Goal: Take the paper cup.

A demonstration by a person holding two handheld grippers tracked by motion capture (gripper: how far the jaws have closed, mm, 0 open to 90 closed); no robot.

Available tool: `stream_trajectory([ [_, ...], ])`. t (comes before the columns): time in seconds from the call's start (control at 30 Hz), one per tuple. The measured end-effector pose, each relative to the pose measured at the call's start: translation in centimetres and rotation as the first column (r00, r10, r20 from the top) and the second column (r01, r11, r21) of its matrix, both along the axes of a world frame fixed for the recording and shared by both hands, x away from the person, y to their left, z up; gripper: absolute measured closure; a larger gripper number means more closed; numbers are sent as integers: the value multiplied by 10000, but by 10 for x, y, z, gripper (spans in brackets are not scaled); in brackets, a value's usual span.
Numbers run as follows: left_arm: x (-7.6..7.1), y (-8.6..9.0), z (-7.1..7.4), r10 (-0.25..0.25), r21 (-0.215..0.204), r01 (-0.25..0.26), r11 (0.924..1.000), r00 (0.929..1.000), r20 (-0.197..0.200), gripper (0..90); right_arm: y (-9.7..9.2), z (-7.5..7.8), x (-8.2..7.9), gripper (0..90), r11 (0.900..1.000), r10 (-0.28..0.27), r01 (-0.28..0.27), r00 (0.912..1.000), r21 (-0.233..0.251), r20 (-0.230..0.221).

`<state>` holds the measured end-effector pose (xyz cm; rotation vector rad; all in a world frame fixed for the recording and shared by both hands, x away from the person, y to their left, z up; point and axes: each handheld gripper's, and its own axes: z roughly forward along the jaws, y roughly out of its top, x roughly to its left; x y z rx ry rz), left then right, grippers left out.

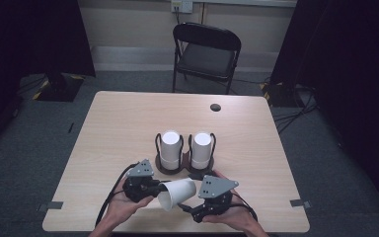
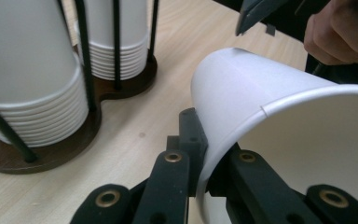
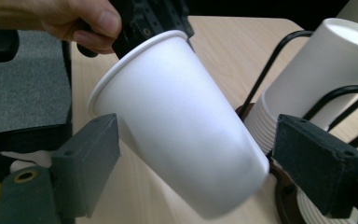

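left gripper [image 2: 204,161] jaws clamped on the rim wall of a white paper cup [image 1: 178,193], one jaw outside the wall, one inside the mouth. cup is on its side, held off the surface [image 1: 123,123], mouth toward the left jaws, closed base pointing at the right gripper [image 3: 193,179]. cup interior looks empty in the left gripper view. right jaws spread wide, cup body sits between them, neither pad clearly touching. just beyond the jaws: dark wooden holder [image 1: 173,170] with black wire uprights, two bays, each with a stack of nested white cups [image 1: 170,149], upside down. second stack [image 1: 202,149] beside it. person's hands [image 1: 121,207] grip both tools.
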<state>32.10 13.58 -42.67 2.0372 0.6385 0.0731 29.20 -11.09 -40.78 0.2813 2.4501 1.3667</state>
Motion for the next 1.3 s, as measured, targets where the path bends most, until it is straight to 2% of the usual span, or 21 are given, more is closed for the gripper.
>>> stream_trajectory([
  [0.03,-1,-1,1,10,150,-11,9999,10000,67,883,2,0,-3,149,9999,101,-98,9998,-134,180],
  [0.1,1,-2,2,20,124,-20,9999,10000,-26,884,5,-1,-6,149,9988,298,-286,9991,-397,295],
  [0.2,3,-3,0,-79,124,83,9999,9994,-338,884,8,-4,-10,144,9964,472,-433,9975,-735,531],
  [0.3,4,-6,-1,-76,203,88,9998,9983,-574,884,11,-6,-10,143,9951,504,-451,9970,-886,595],
  [0.33,4,-7,-1,-55,232,72,9997,9976,-692,884,12,-7,-11,139,9936,477,-394,9959,-1060,766],
  [0.43,6,-9,-1,-49,399,82,9992,9967,-809,886,17,-10,-10,128,9917,577,-468,9943,-1196,897],
  [0.53,8,-10,-2,0,359,35,9993,9951,-993,886,21,-14,-7,107,9897,662,-531,9931,-1327,970],
  [0.63,9,-10,-2,-192,284,226,9993,9933,-1141,886,27,-16,-9,106,9843,758,-546,9895,-1676,1230],
  [0.73,10,-10,-2,-112,417,165,9990,9922,-1245,886,32,-19,-7,116,9811,790,-527,9875,-1862,1364],
  [0.87,11,-9,-1,-4,375,62,9993,9884,-1522,885,34,-20,-4,126,9803,798,-512,9862,-1910,1454],
  [1.17,12,-11,-2,38,333,23,9994,9832,-1826,885,43,-25,-3,143,9767,912,-575,9833,-2067,1577],
  [1.23,13,-13,-3,84,376,-14,9993,9825,-1859,886,43,-25,-3,147,9770,905,-561,9826,-2055,1621],
  [1.3,13,-18,-3,128,605,-17,9982,9830,-1829,888,43,-25,-3,172,9779,1017,-701,9826,-1968,1557],
])
